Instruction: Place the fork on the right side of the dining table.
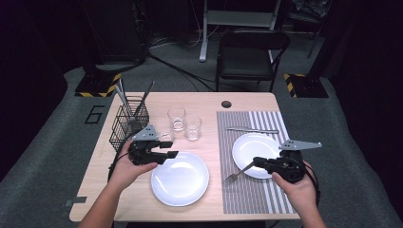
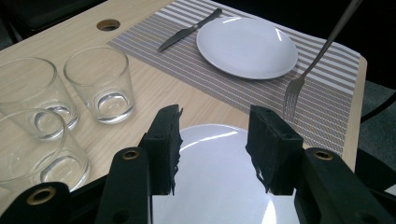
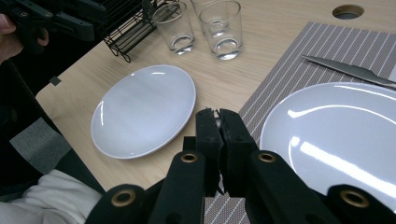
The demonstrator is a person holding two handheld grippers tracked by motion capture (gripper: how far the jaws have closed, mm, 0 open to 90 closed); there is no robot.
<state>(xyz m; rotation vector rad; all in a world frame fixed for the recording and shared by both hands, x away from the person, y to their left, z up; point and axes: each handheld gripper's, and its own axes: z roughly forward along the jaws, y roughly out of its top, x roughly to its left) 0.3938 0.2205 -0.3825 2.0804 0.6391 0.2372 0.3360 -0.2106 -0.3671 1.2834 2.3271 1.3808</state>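
fork (image 1: 237,173) clamped in right tongs (image 1: 257,164) | left tongs (image 1: 172,154) apart, over plate (image 1: 180,179)

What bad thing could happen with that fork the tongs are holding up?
1. The right tongs pinch the silver metal fork only at its handle end, tines hanging over the grey striped placemat; it might swivel or slip.
2. The fork hangs close to the white round plate on the placemat; lowering carelessly could clink its rim.
3. The open left tongs hover near three clear drinking glasses; a sideways move might knock one.
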